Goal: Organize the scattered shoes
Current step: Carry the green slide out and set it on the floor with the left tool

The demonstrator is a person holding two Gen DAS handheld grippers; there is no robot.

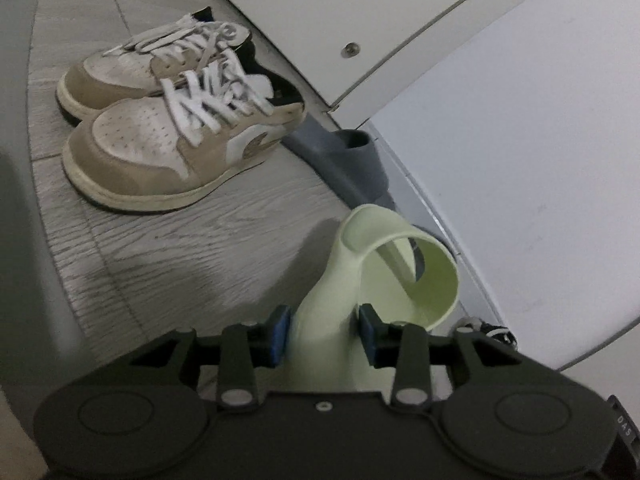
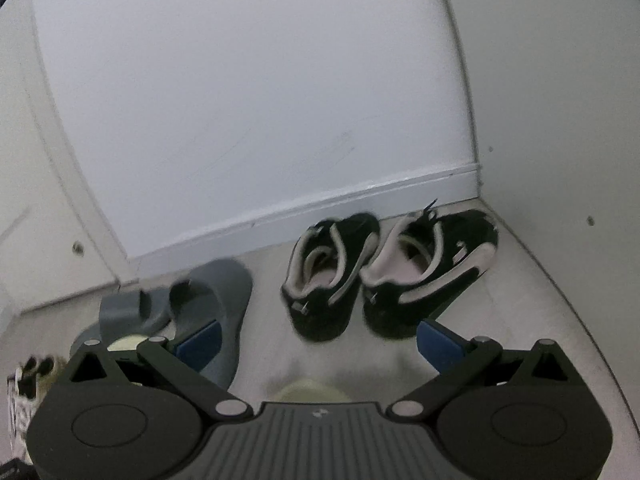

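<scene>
So the left tool (image 1: 324, 334) is clamped on a pale green slide sandal (image 1: 372, 276), both blue pads squeezing the narrow part of it. The sandal sticks out forward from the tool, tipped on its side so you look into the strap opening. It's above the grey wood-grain floor (image 1: 180, 248), right by the white wall (image 1: 520, 160); whether its far edge touches the floor I can't tell. Just past the green sandal, hugging the wall base, lies a grey-blue slide sandal (image 1: 344, 160). Further along the wall from that is a pair of tan-and-white sneakers (image 1: 172, 120), side by side, toes pointing away from the wall.

The left tool points downward at a slant toward the floor.

The right tool (image 2: 318, 340) has its fingers spread wide with nothing between them, also angled down. The grey-blue sandal (image 2: 192, 300) sits beside its left finger, partly behind it. Just to the right of that sandal, near the wall's baseboard, is a pair of black sneakers with light trim (image 2: 384, 272), heels toward the camera.
</scene>
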